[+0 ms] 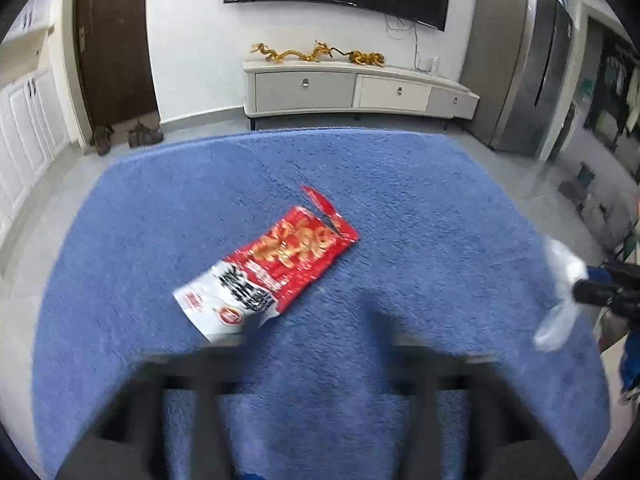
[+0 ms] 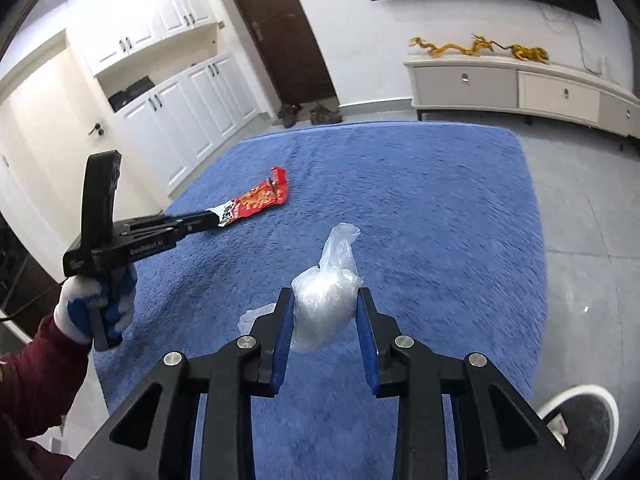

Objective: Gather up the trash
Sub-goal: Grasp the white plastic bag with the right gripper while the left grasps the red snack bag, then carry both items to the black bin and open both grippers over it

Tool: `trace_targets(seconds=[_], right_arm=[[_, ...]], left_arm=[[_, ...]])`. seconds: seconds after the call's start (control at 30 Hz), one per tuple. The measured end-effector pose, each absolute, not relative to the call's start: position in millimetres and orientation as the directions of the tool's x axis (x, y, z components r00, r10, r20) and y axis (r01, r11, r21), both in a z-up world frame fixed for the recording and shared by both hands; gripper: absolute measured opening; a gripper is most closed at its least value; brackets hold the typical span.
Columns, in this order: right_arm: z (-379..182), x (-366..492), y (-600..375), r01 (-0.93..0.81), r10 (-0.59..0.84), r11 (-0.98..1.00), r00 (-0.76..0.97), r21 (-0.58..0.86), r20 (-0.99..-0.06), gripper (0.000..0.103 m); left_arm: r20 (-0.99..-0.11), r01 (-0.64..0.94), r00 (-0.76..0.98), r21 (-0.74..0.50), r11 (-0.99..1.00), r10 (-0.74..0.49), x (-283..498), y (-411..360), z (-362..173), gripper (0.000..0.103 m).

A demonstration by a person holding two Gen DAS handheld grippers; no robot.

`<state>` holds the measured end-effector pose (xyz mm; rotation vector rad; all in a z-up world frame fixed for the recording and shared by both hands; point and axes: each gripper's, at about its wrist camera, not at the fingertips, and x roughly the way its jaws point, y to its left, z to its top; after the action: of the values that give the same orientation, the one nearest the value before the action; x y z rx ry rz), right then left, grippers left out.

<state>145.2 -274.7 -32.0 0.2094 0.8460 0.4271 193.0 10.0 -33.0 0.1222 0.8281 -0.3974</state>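
Pickup is half done: the right gripper (image 2: 324, 312) pinches a crumpled clear plastic bag (image 2: 325, 307), while the left gripper (image 2: 212, 216), its finger gap unclear, reaches the torn red-and-white snack wrapper (image 1: 268, 266) lying on the blue shaggy rug (image 1: 400, 184), which likely needs clamping next.

One red snack wrapper (image 1: 276, 268); one crumpled clear plastic bag (image 2: 326, 304); one blue rug (image 1: 400, 184); two grippers; three gold dragon figurines (image 1: 318, 54); two shoes (image 2: 306, 114).

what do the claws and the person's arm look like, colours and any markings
Both claws are black linkage frames. The right claw has blue finger pads and silver pivot bolts. The left claw bears white "GenRobot AI" lettering, held by a white-and-blue gloved hand with a maroon sleeve.
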Motion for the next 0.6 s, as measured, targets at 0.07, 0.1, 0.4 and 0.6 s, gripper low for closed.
trace_targets(seconds=[0.07, 0.1, 0.4, 0.6], right_arm=[[-34, 142, -280, -0.269, 0.448, 0.894, 0.588, 0.358, -0.674, 0.030], [-36, 141, -283, -0.263, 0.448, 0.893, 0.589, 0.365, -0.672, 0.030], [-42, 147, -285, -0.243, 0.456, 0.887, 0.595, 0.392, -0.662, 0.030], [-44, 149, -289, -0.230, 0.445, 0.892, 0.606, 0.389, -0.660, 0.030]], left_arm=[[-0.729, 0.399, 0.625, -0.008, 0.917, -0.278, 195, 13, -33, 0.090], [-0.732, 0.407, 0.624, 0.004, 0.913, -0.274, 199, 13, -33, 0.090], [-0.799, 0.516, 0.553, 0.105, 0.850, -0.237, 250, 9, -73, 0.093], [-0.806, 0.515, 0.510, 0.006, 0.857, -0.301, 282, 11, -73, 0.063]])
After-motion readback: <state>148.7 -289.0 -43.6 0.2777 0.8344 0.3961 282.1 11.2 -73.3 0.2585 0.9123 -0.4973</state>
